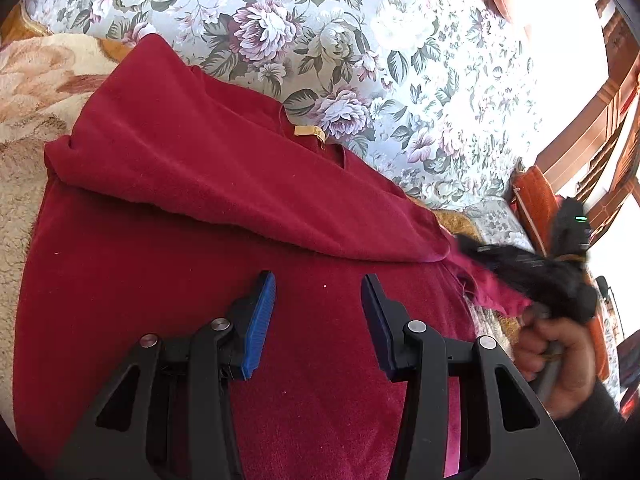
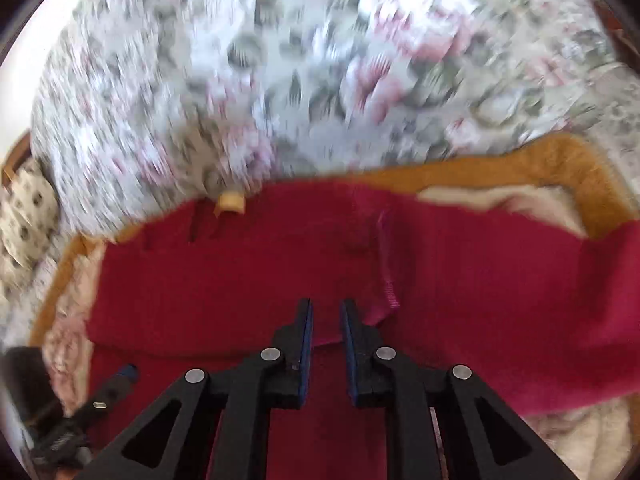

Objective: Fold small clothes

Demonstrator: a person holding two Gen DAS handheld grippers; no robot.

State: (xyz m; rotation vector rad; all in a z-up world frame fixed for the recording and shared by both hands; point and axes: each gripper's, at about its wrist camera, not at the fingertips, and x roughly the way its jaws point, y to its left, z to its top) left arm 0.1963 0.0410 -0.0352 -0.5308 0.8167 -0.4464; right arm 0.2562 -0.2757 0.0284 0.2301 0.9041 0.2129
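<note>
Directly under my left gripper (image 1: 318, 300) lies the flat body of the red garment (image 1: 200, 280); the jaws stand wide apart, holding nothing, blue pads (image 1: 260, 320) poised above the cloth. My right gripper (image 2: 326, 320) has its jaws narrowed to a slim gap. A tongue of red fabric shows in that gap, but the blur leaves it unclear whether they pinch it: cannot tell. From the left wrist view, the right gripper appears off to the right of my left jaws, smeared by motion, with a red corner (image 1: 496, 292) trailing at its tip.

Progress, as judged: one fold started. A sleeve-side flap (image 1: 224, 172) lies diagonally across the body just ahead of the left jaws. Remaining: the opposite side, then the lengthwise fold.

Beyond the jaws, the collar with a yellow tag (image 1: 308, 131) marks the garment's far edge. Further out: cream-and-orange blanket (image 1: 36, 80), then floral bedspread (image 1: 320, 20).
</note>
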